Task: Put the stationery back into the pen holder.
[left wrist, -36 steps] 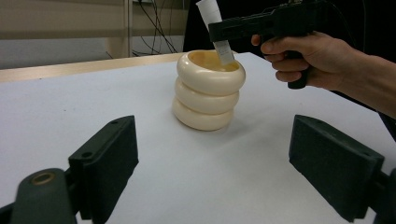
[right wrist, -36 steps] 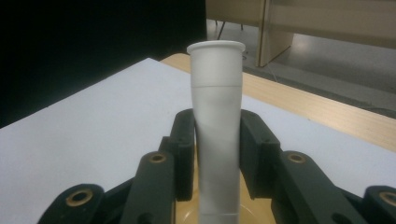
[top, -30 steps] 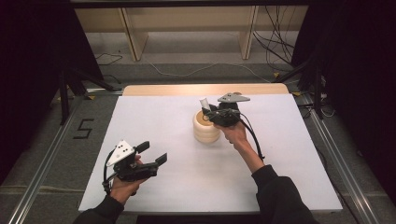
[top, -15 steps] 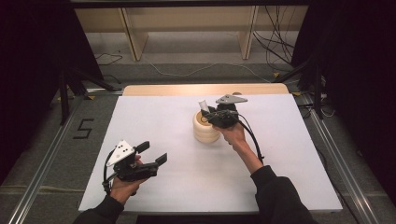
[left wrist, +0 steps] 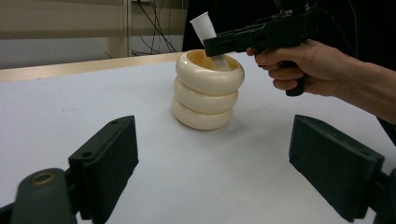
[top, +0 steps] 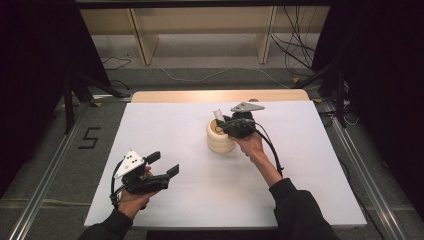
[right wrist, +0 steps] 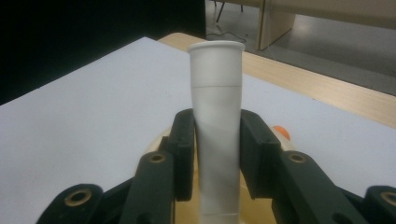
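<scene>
Item: white paper tube point(right wrist: 216, 130), plain, flared at the rim, held upright at frame centre above a cream ribbed holder point(left wrist: 207, 91). Right gripper point(top: 226, 123): fingers clamped on it. Left gripper point(top: 161, 165): fingers spread wide, idle, lower left. Step judged: insertion or withdrawal; a vertical move is called for.

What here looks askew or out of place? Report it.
Only the white tube: it leans at a tilt, its lower end inside the cream ringed holder, because the right gripper is shut on it. Nothing looks spilled or damaged. The left gripper is open and holds nothing.
</scene>
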### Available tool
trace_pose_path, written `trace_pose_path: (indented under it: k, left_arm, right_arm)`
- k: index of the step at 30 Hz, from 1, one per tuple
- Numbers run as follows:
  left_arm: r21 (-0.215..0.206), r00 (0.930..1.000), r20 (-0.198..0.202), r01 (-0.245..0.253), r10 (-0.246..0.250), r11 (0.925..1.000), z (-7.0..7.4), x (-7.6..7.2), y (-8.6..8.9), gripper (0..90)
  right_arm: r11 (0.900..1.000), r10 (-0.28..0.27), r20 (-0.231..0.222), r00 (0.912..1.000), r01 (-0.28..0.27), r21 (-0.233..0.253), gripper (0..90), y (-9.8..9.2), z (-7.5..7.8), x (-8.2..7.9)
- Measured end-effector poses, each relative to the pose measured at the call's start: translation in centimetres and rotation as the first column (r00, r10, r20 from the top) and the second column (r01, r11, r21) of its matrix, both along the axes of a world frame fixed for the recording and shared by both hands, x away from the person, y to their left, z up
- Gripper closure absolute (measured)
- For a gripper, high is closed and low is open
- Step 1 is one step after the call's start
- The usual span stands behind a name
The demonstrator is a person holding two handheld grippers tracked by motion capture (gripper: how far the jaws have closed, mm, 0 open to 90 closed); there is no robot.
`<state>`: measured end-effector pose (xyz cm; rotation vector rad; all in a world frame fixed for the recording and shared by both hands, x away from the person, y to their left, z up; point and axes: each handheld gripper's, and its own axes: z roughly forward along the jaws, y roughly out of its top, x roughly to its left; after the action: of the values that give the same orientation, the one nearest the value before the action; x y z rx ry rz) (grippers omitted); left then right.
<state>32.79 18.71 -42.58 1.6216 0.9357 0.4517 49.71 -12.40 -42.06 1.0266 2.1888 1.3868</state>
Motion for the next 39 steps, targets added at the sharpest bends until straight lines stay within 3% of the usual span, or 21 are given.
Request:
trace_pose_path:
  k: [17,21,26,39]
  left_arm:
    - [0.000,1.0000,0.000,-0.002,0.002,1.0000,0.0,0.0,0.0,14.8]
    - [-0.001,1.0000,-0.001,-0.002,0.002,1.0000,0.0,0.0,0.0,14.8]
    - [0.000,1.0000,0.000,-0.002,0.002,1.0000,0.0,0.0,0.0,14.8]
    - [0.001,1.0000,-0.003,0.000,0.000,1.0000,0.0,0.0,0.0,14.8]
  right_arm:
    - [0.999,-0.003,-0.047,0.9989,0.001,-0.053,66.0,0.2,-0.3,-0.1]
    - [1.000,0.014,-0.060,0.9981,-0.014,-0.004,48.3,-0.1,0.2,-0.3]
    - [0.999,0.019,-0.015,0.9997,-0.019,0.043,41.0,-0.9,1.6,-0.9]
    - [0.997,0.057,0.010,0.9983,-0.058,0.043,36.7,-1.9,3.4,-2.8]
